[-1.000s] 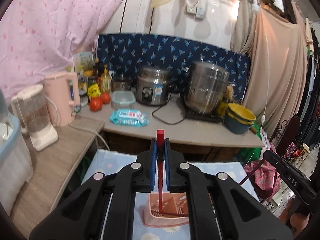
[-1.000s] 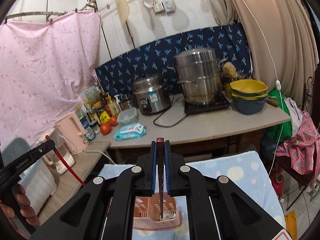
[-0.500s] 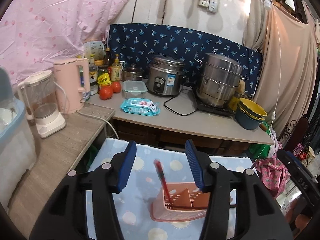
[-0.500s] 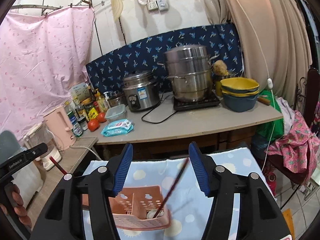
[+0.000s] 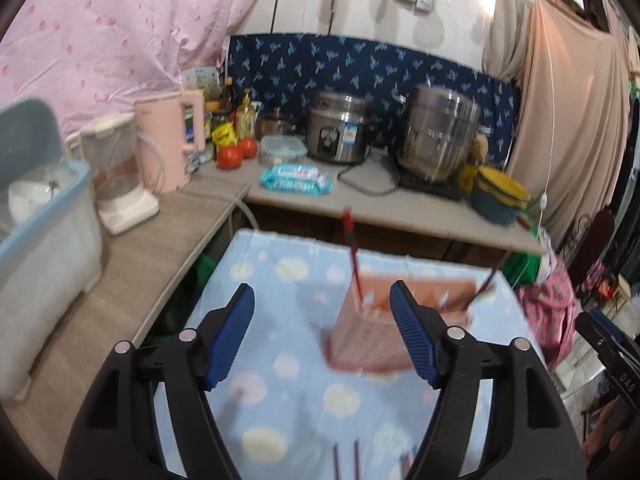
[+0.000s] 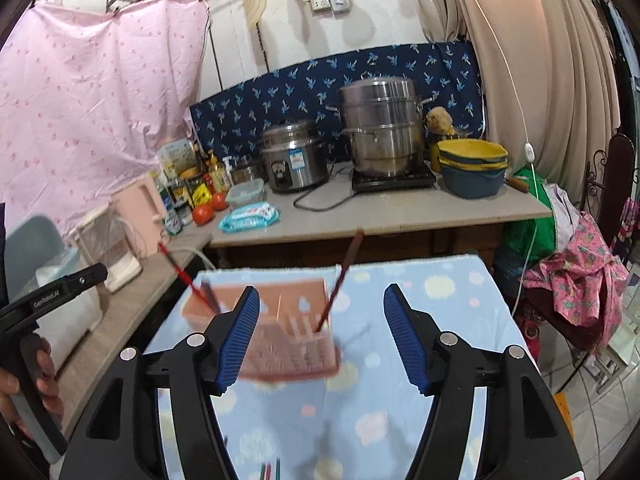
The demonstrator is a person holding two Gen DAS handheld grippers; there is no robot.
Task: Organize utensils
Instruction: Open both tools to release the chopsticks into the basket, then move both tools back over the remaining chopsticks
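Pink plastic basket (image 5: 372, 332) is sitting on the blue spotted cloth (image 5: 280, 304), and two chopsticks are already standing in it: a red one (image 5: 352, 256) leaning at the left end and a darker one (image 6: 340, 284) leaning at the right end. Both grippers are hanging above the cloth on the near side of the basket. The left gripper (image 5: 322, 336) is showing released fingers with nothing between them; its jaws have just been opening. The right gripper (image 6: 320, 336) is likewise spread and empty, its jaws also having just been opening, with the basket seen through the gap but not pinched. So one pair seems delivered. More thin sticks (image 5: 346, 460) are lying on the cloth at the near edge, blurred, and these are probably what is waiting to be picked up. How many are lying there I cannot tell.
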